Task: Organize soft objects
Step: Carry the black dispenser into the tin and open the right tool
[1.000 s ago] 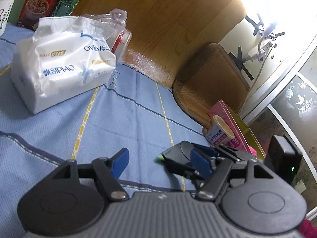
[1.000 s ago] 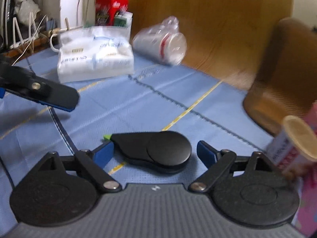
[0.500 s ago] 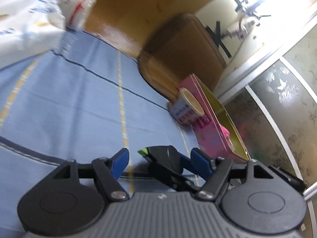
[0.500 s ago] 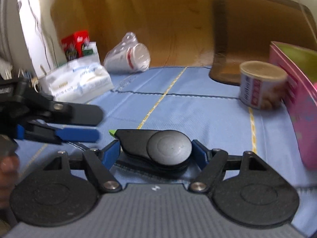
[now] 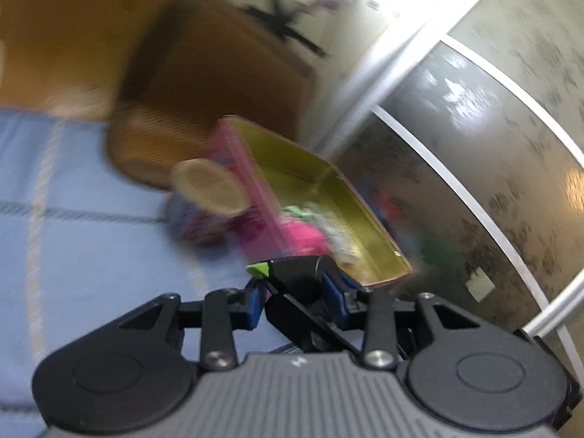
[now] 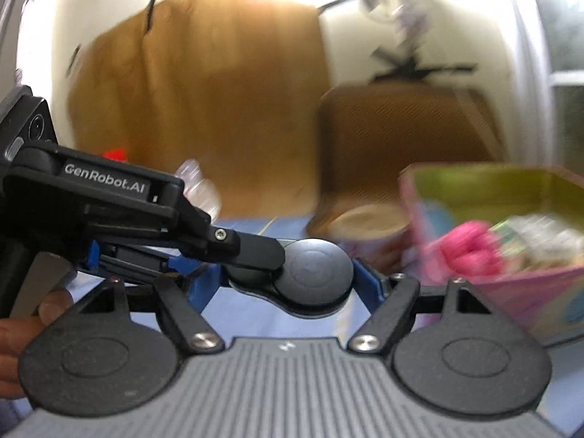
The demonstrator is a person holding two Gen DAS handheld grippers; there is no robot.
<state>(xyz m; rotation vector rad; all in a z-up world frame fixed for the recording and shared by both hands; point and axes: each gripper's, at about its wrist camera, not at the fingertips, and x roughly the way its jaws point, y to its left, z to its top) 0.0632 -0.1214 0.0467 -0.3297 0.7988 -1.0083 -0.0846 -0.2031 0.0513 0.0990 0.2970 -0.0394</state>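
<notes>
A flat black teardrop-shaped object [image 6: 314, 273] with a round disc and a green tip [image 5: 257, 269] sits between the blue pads of my right gripper [image 6: 283, 283], which is shut on it. My left gripper [image 5: 292, 294] reaches in from the left in the right wrist view. Its jaws are closing, with the narrow end of the same black object [image 5: 299, 273] between its pads, which touch it. Just beyond stands an open pink box [image 5: 365, 200] [image 6: 511, 292] holding a pink soft thing [image 5: 303, 235] [image 6: 471, 248] and other blurred items.
A can with a tan lid [image 5: 208, 186] [image 6: 368, 222] stands beside the box on the blue tablecloth [image 5: 91, 237]. A brown chair back [image 5: 204, 84] rises behind the table edge. Patterned glass doors [image 5: 474, 146] are at the right. A person's hand [image 6: 22, 328] holds the left gripper.
Both views have swung right, toward the pink box, which is now close. The tissue pack has left both views. The left jaws have narrowed onto the black object.
</notes>
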